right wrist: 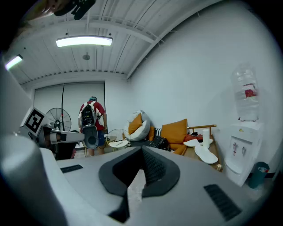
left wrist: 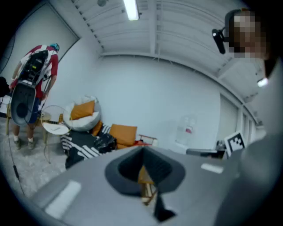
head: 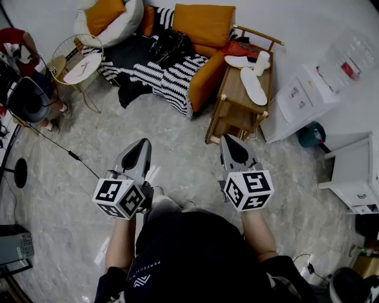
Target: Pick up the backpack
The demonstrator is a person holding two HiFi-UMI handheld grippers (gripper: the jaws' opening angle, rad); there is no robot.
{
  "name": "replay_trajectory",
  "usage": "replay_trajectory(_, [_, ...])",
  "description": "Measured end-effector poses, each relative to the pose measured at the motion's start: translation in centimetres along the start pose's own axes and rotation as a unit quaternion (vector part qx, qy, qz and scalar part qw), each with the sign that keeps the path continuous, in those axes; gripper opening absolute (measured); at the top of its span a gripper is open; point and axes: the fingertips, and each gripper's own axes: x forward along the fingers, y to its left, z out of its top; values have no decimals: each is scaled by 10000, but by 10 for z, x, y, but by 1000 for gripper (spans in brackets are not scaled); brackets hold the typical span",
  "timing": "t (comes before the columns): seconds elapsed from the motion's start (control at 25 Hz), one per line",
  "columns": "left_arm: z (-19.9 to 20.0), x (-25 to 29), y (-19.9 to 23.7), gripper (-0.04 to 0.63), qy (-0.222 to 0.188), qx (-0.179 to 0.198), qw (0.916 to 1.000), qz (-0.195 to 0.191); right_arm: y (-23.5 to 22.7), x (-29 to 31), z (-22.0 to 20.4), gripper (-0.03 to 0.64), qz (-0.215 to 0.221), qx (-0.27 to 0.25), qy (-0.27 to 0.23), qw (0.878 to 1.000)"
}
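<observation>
The black backpack (head: 172, 46) lies on the sofa's striped black-and-white throw (head: 155, 74), next to an orange cushion (head: 203, 23), far ahead of both grippers. It also shows small in the left gripper view (left wrist: 105, 141) and the right gripper view (right wrist: 158, 142). My left gripper (head: 142, 147) (left wrist: 143, 152) is held out over the marble floor, shut and with nothing in it. My right gripper (head: 228, 141) (right wrist: 142, 150) hangs beside it, also shut and with nothing between its jaws. Both point toward the sofa, well short of it.
A wooden side table (head: 237, 97) with white insoles stands right of the sofa. A round wire table (head: 80, 59) and a white beanbag (head: 109, 18) are at the left. A water dispenser (head: 305, 97) and a white cabinet (head: 355, 177) stand at the right. A person (head: 18, 53) stands far left.
</observation>
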Motion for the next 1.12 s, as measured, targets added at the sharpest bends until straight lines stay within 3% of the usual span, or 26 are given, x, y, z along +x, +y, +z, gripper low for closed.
replay_trajectory(0.52, [-15, 6, -1, 11, 112, 62, 9995, 291, -20, 4, -24, -5, 32, 300, 200, 9993])
replay_trajectory(0.8, [-17, 10, 24, 9, 293, 81, 9977, 598, -12, 29, -29, -5, 258, 374, 296, 9985])
replay_trajectory(1.12, [-15, 42, 57, 9, 418, 77, 9973, 606, -10, 66, -27, -5, 215, 310, 468, 9982])
